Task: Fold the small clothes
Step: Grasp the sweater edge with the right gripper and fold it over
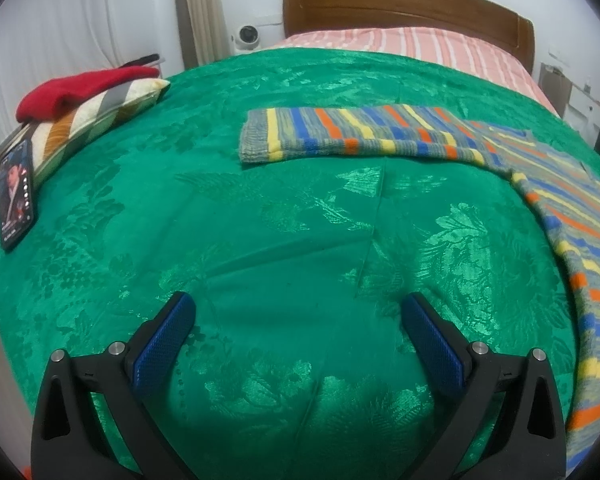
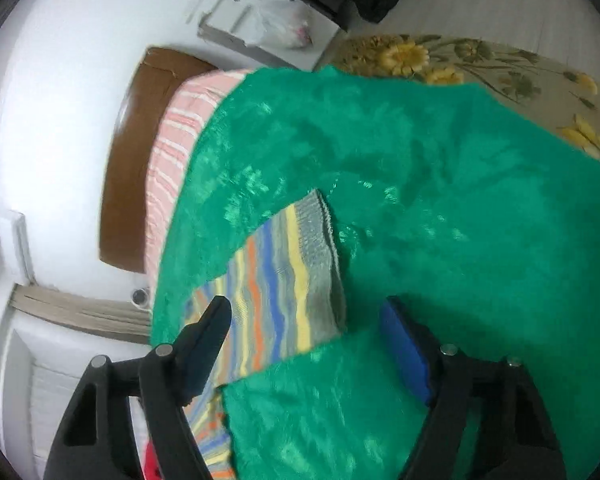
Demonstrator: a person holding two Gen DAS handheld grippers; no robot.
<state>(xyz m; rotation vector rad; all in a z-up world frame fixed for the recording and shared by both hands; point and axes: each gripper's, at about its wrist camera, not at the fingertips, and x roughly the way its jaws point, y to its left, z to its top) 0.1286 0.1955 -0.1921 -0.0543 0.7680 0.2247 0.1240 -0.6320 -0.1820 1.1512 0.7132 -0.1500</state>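
Note:
A striped knit garment [image 1: 380, 132] in blue, orange, yellow and grey lies flat on the green bedspread [image 1: 259, 220]. One sleeve stretches left and its body runs down the right side. My left gripper [image 1: 300, 312] is open and empty above bare bedspread, well short of the garment. In the blurred, tilted right wrist view my right gripper [image 2: 308, 316] is open and empty, with the garment's grey cuff end [image 2: 324, 264] lying between and just beyond its fingers. I cannot tell if it touches the cloth.
A phone [image 1: 15, 196] with a lit screen lies at the bed's left edge beside a striped pillow [image 1: 99, 116] topped by a red cloth [image 1: 79, 88]. A wooden headboard [image 1: 404, 4] and pink striped sheet [image 1: 400, 44] lie beyond. A white cabinet [image 2: 259, 20] stands by the bed.

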